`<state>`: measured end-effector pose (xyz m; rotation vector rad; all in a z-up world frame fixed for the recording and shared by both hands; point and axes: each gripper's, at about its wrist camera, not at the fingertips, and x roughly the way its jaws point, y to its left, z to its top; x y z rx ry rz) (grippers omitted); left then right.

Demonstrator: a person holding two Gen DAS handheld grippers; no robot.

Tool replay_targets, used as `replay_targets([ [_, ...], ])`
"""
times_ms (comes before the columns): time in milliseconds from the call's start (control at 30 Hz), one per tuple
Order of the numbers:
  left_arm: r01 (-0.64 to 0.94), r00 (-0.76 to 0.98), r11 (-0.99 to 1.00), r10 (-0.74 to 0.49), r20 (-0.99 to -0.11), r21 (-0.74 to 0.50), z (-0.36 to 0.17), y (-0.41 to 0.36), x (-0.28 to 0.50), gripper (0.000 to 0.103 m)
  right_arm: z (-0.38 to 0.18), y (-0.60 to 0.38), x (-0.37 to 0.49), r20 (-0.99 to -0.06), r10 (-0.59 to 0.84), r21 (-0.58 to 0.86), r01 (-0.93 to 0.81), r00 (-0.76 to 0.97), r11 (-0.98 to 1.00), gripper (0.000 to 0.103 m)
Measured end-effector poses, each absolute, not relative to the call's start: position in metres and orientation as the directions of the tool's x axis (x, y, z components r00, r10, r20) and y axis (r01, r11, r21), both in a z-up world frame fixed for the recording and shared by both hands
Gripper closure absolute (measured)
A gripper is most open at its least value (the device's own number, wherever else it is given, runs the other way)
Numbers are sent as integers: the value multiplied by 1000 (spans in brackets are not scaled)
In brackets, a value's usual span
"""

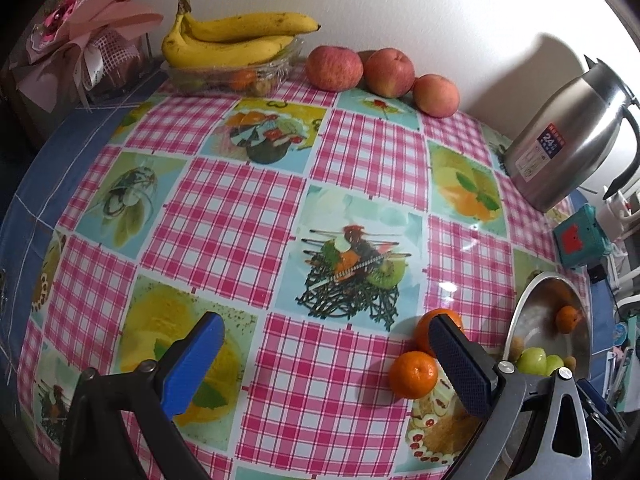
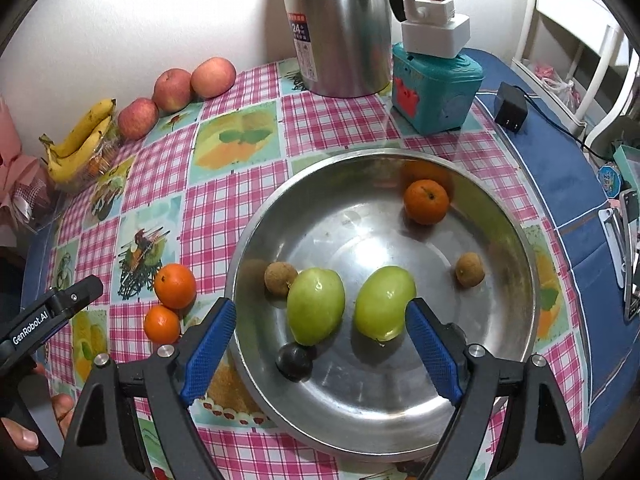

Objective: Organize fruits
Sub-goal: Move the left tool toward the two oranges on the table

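Item: steel bowl (image 2: 516,216) holding two green fruits (image 2: 384,302), one orange, small fruits; right gripper (image 2: 320,320) wide, empty above them; left gripper (image 1: 328,350) wide beside two table oranges (image 1: 413,374)—centre one before closing gently.

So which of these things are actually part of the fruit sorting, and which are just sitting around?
Part of the job:
- steel bowl holding two green fruits, an orange, small brown fruits, a dark fruit
- two oranges beside the bowl
- apples
- bananas

Just lying about:
- steel kettle
- teal box
- black plug
- pink bouquet
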<state>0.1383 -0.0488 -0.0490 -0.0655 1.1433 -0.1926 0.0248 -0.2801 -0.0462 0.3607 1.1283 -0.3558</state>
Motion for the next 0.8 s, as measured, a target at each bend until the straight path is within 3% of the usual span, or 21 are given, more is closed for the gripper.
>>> replay_targets([
  [167, 145, 373, 968, -243, -896, -203, -48, -52, 139, 0, -45, -278, 25, -922, -102, 84, 449, 374, 889, 16],
  [800, 180, 478, 966, -249, -842, -183, -26, -54, 139, 1, -42, -263, 41, -911, -95, 110, 458, 401, 882, 16],
])
